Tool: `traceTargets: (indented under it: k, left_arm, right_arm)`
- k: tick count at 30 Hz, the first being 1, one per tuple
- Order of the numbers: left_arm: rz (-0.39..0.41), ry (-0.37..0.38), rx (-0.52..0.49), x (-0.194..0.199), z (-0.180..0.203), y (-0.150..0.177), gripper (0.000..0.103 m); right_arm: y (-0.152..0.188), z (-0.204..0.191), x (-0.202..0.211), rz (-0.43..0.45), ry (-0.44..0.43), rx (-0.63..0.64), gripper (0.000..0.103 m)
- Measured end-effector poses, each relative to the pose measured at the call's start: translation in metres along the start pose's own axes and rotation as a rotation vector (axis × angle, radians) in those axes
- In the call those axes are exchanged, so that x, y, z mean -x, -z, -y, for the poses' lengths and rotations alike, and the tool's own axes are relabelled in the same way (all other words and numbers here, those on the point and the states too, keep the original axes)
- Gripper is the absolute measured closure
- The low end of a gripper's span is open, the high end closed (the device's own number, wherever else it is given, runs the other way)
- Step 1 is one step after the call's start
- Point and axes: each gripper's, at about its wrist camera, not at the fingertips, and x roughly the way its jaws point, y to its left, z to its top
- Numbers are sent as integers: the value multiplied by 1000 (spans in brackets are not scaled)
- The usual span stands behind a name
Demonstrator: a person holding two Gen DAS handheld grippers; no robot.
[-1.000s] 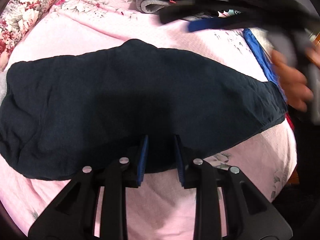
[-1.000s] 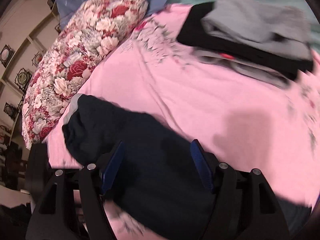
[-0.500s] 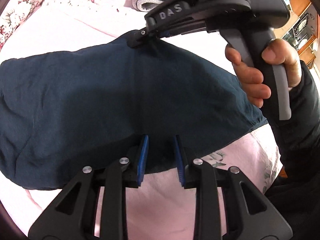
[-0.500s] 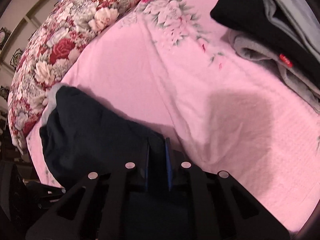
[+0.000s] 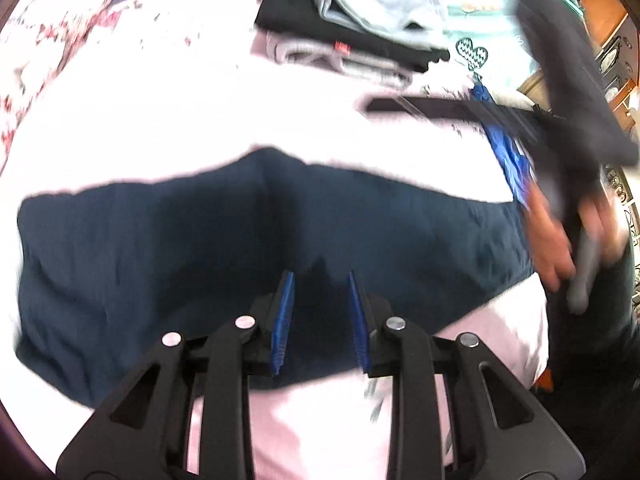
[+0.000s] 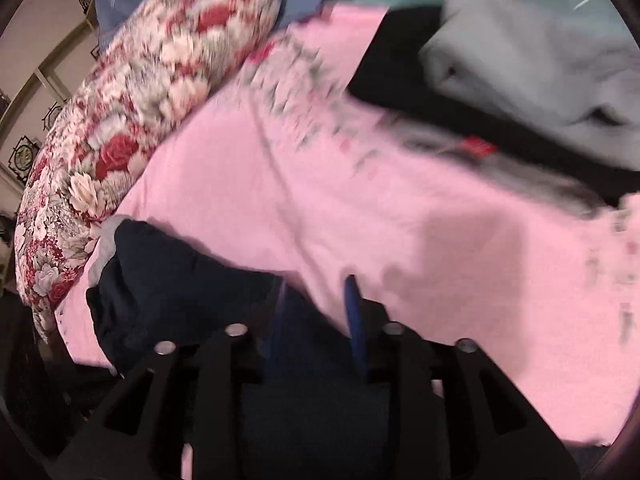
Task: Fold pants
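Pants (image 5: 200, 248) seemingly under left gripper (image 5: 320, 312)

Pink bedspread (image 6: 400, 216), floral pillow (image 6: 132, 120), beige wall (image 6: 36, 20).

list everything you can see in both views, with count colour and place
pants: 1, dark navy, spread across the near side of the bed, folded in half
bed sheet: 1, pink with a flower print, under everything
pillow: 1, red and white floral, far left edge of the bed
folded clothes: 1 stack, black, grey and pale, far side of the bed
blue cloth: 1, bright blue, right edge of the bed, partly hidden
left claw: 1, black with blue pads, open over the near edge of the pants
right claw: 1, black with blue pads, open over the far edge of the pants
right hand: 1, blurred, at the right
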Motion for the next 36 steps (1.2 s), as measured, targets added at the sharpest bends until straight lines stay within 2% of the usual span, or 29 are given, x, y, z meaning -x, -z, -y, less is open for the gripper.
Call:
traceTargets:
  k: [2, 3, 4, 5, 6, 8, 12, 17, 19, 20, 21, 23, 26, 30, 31, 32, 34, 36]
  left_arm:
    - [-29, 0, 13, -18, 3, -20, 77]
    - [-41, 4, 16, -28, 9, -24, 86]
    - [-61, 4, 20, -40, 11, -30, 89]
    - [-87, -9, 12, -51, 7, -41, 92]
    - [-105, -26, 8, -63, 9, -41, 93]
    - [-141, -52, 20, -84, 7, -44, 95]
    - [-128, -34, 36, -84, 1, -46, 96]
    - [-113, -4, 64, -86, -1, -44, 96]
    - [-110, -16, 68, -78, 0, -39, 96]
    - [-95, -27, 56, -69, 4, -33, 95]
    - [-84, -36, 48, -61, 6, -27, 95]
    - [-66, -42, 33, -42, 8, -9, 95]
    - [-63, -15, 16, -31, 17, 15, 92]
    - [-99, -11, 0, -41, 26, 40, 92]
    - [-106, -13, 0, -44, 26, 41, 91]
    - [-109, -19, 7, -47, 25, 45, 89]
    - [-106, -19, 12, -46, 25, 45, 89]
    - [-113, -20, 15, -45, 25, 45, 89]
  right_arm:
    - [19, 7, 28, 25, 41, 4, 62]
    - [37, 11, 40, 0, 58, 0, 63]
    - [52, 14, 45, -22, 63, -13, 66]
    - [70, 16, 48, -42, 60, -27, 89]
    - [86, 16, 48, -70, 57, -39, 103]
    - [123, 18, 43, -113, 40, -81, 103]
    - [166, 27, 28, -142, 18, -181, 103]
    - [177, 26, 20, -130, 11, -240, 103]
    - [179, 31, 28, -128, -25, -287, 102]
    - [182, 36, 36, -111, -53, -324, 94]
    - [186, 47, 49, -81, -80, -371, 71]
    - [206, 81, 88, 32, -82, -516, 50]
    - [252, 138, 142, 132, 25, -729, 49]
    - [313, 195, 186, 169, 168, -949, 48]
    - [329, 207, 191, 173, 157, -1013, 48]
    - [340, 217, 190, 183, 106, -1066, 48]
    - [348, 225, 186, 201, 29, -1108, 48]
    - [348, 229, 175, 197, -8, -1121, 48]
